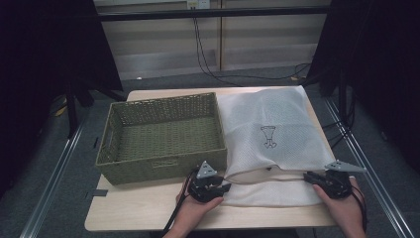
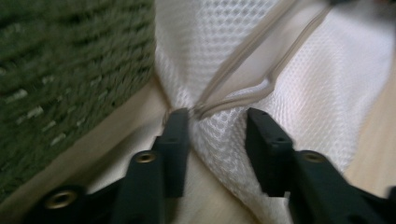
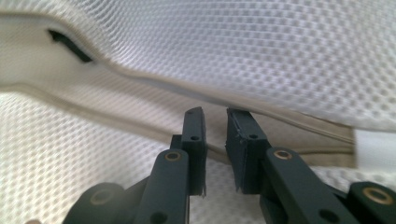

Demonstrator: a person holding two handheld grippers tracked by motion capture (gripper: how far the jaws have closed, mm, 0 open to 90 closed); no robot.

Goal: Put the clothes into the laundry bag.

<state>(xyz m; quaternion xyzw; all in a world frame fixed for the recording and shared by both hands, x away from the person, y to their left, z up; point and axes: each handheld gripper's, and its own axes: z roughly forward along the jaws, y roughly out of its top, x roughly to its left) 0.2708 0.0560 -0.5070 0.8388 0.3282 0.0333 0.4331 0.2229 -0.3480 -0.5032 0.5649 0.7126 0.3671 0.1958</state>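
Observation:
A white mesh bag (image 1: pixel 277 114) with a small black print lies flat on the right half of the table, its mouth toward me and slightly lifted. My left gripper (image 1: pixel 226 188) is at the bag's near left corner. Its jaws stand open with the mesh corner (image 2: pixel 219 135) and the hem (image 2: pixel 243 93) between them (image 2: pixel 217 116). My right gripper (image 1: pixel 308 176) is at the near right end of the mouth. Its jaws (image 3: pixel 215 112) are a narrow gap apart, tips just under the upper hem (image 3: pixel 154 81), the lower mesh layer (image 3: pixel 70 154) beneath them.
An olive woven basket (image 1: pixel 163 168) stands empty on the left half of the wooden table (image 1: pixel 138 206), its side (image 2: pixel 65 74) close to my left gripper. Black curtains hang on both sides, and cables run across the floor beyond the table.

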